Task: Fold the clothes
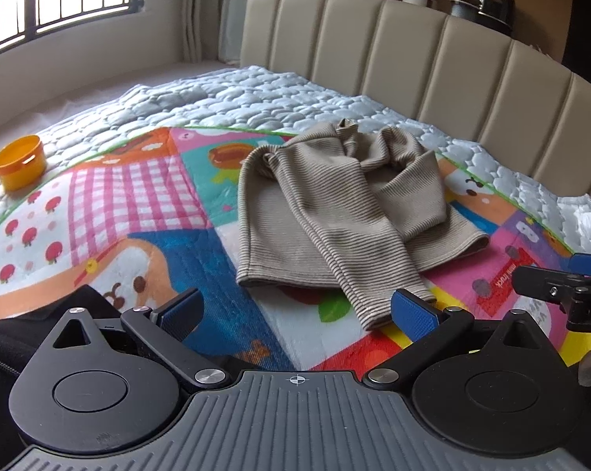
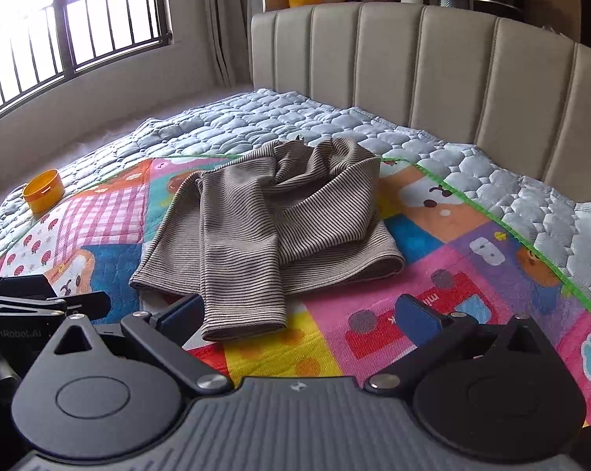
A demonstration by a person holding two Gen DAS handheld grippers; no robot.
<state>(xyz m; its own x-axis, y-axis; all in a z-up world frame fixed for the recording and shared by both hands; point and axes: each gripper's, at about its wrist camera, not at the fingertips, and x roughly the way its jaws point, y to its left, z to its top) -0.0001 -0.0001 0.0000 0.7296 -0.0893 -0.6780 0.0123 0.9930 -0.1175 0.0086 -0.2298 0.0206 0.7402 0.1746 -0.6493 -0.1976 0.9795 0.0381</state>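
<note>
A brown striped long-sleeved top (image 1: 334,208) (image 2: 264,219) lies rumpled on a colourful cartoon mat (image 1: 118,212) (image 2: 432,267), with one sleeve stretched toward me across its body. My left gripper (image 1: 297,312) is open just short of that sleeve's cuff, its blue pads (image 1: 413,314) wide apart with nothing between them. My right gripper (image 2: 301,314) is also open and empty, its left pad (image 2: 185,310) right beside the cuff end. Each gripper shows at the edge of the other's view: the right gripper (image 1: 562,286) and the left gripper (image 2: 40,298).
An orange plastic cup (image 1: 20,161) (image 2: 44,190) sits at the mat's far left edge on a pale quilted bedspread (image 1: 216,94) (image 2: 256,117). A beige padded headboard (image 1: 432,59) (image 2: 452,70) runs behind, with plush toys and potted plants above. A barred window is at left.
</note>
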